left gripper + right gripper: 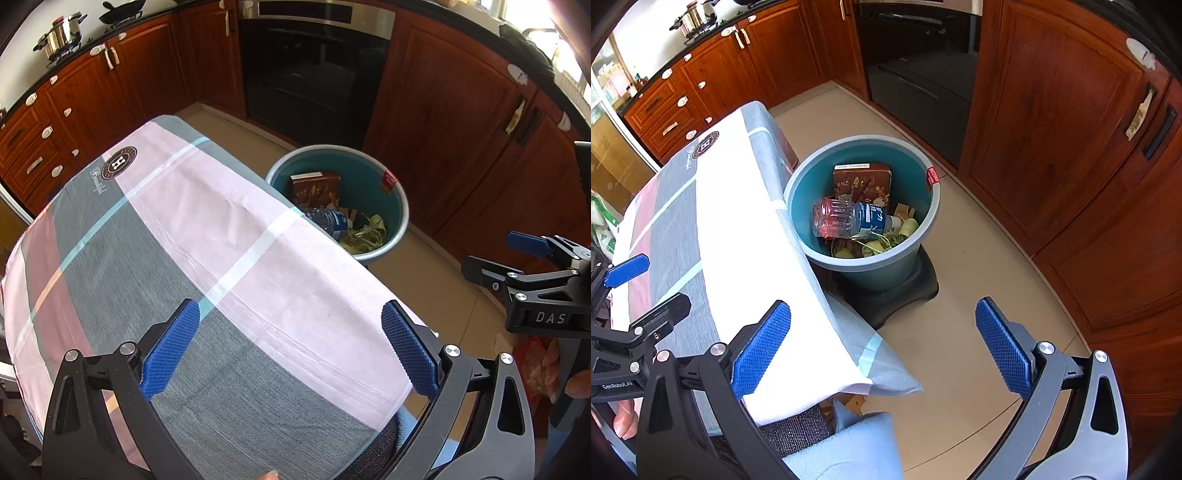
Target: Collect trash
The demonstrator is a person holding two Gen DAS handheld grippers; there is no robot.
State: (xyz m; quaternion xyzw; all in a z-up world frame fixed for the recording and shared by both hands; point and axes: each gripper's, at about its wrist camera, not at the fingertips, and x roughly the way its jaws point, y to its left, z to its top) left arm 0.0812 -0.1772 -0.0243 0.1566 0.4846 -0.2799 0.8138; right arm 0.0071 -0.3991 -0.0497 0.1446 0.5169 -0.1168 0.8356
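A teal bin (916, 247) stands on a black base on the floor, beside the table; it also shows in the left wrist view (400, 218). Inside lie a plastic bottle (849, 219), a brown box (862, 182) and green scraps (882, 243). My left gripper (291, 350) is open and empty above the cloth-covered table (184, 229). My right gripper (882, 350) is open and empty over the table's edge and the floor, short of the bin. Each gripper shows in the other's view, the right (517, 254) and the left (635, 284).
Wooden cabinets (1071, 147) and a black oven (923, 66) ring the floor behind the bin. A pot (61, 35) and a pan sit on the counter at far left. A blue cloth (849, 443) lies below the table edge.
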